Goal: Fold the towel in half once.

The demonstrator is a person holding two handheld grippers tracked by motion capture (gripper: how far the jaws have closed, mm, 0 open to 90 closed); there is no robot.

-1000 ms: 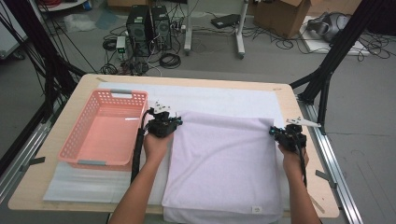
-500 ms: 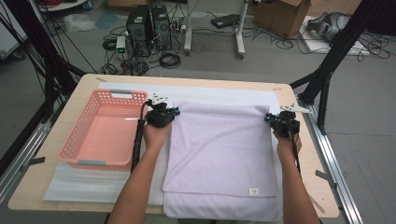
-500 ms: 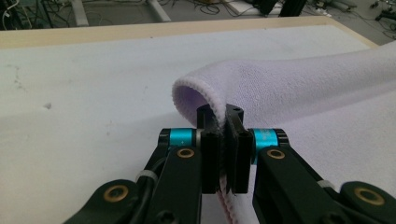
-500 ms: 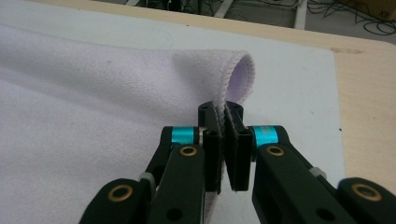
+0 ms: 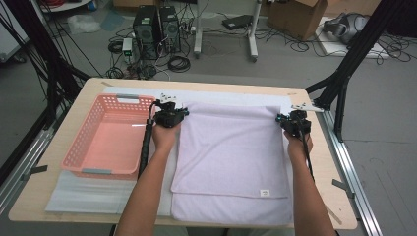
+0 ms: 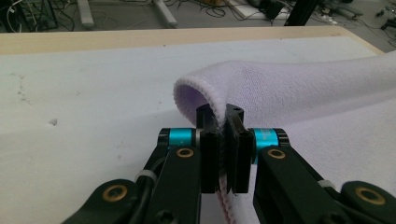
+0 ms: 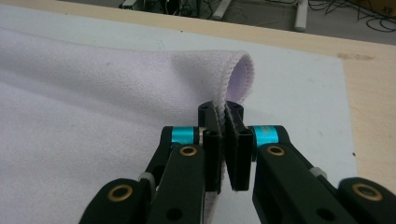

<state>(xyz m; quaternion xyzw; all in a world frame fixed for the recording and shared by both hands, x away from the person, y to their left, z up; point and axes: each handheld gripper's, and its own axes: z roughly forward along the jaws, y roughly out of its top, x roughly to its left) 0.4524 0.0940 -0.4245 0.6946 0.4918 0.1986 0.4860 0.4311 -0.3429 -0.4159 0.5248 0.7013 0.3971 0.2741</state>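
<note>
Two grippers, one towel, one basket, one table.

Towel [image 5: 231,157]: lilac, folded over on itself, lying on a white mat [image 5: 98,196] that covers much of the table [image 5: 59,147]. Upper layer reaches from the far edge almost to the near one; a strip of the lower layer shows below it at the near side. Small white label [image 5: 264,192] near the right near corner of the upper layer. Both far corners are lifted slightly off the mat and curl over in a loop.

Left gripper [image 5: 169,114]: at the towel's far left corner, held by the person's left hand [image 5: 165,137]. In the left gripper view the fingers [image 6: 209,154] are nearly together, pinching the towel hem [image 6: 201,95] between them; the cloth loops up just beyond the tips.

Right gripper [image 5: 293,122]: at the towel's far right corner, held by the right hand [image 5: 297,150]. In the right gripper view the fingers [image 7: 211,154] are likewise narrow, clamped on the stitched hem [image 7: 236,77], which curls over past the tips.

Basket [image 5: 78,147]: pink, slotted plastic, rectangular, on the left part of the table, just beside the left gripper and clear of the towel.

Floor beyond the table: two black computer towers [image 5: 157,27], cables, a cardboard box [image 5: 295,12].
</note>
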